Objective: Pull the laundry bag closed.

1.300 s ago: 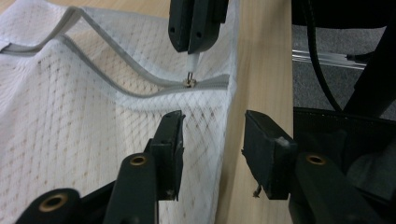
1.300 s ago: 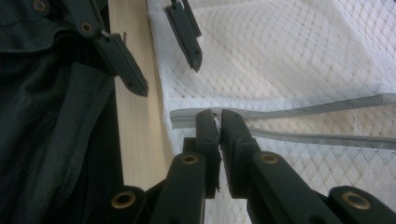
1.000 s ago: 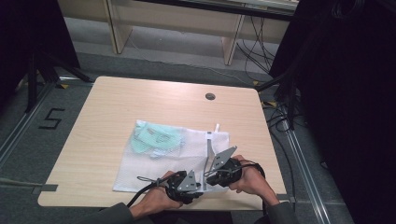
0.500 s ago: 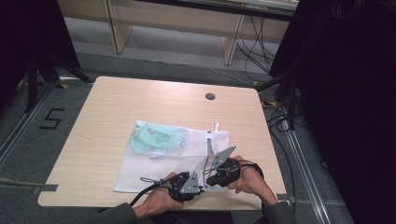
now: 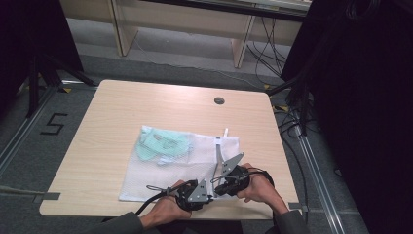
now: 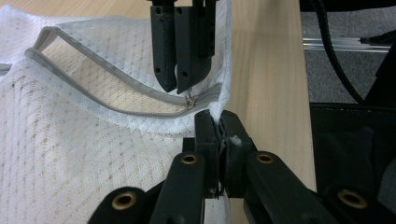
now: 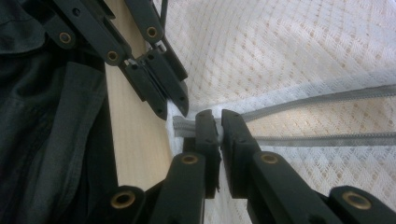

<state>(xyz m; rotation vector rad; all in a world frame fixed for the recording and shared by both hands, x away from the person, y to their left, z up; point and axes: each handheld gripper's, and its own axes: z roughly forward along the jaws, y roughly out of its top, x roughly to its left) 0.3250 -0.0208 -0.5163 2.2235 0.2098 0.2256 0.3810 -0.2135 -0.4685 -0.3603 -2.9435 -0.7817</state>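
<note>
A white mesh laundry bag (image 5: 170, 168) lies flat on the table with a pale green garment (image 5: 160, 144) inside. Its grey zipper (image 6: 116, 74) runs along the right side and stands partly open. At the bag's near right corner my left gripper (image 5: 212, 189) is shut on the mesh edge (image 6: 219, 114), just past the zipper's end. My right gripper (image 5: 217, 184) faces it tip to tip. In the left gripper view its jaws (image 6: 180, 86) come down on the zipper slider (image 6: 190, 101). In its own view the right gripper (image 7: 218, 123) is shut where the two zipper rows (image 7: 317, 116) meet.
The wooden table (image 5: 146, 105) has a round cable port (image 5: 219, 101) at the back right. Its near edge (image 6: 266, 70) runs right beside both grippers. A dark sleeve (image 7: 51, 121) sits close at the table edge. Cables and dark stands surround the table on the floor.
</note>
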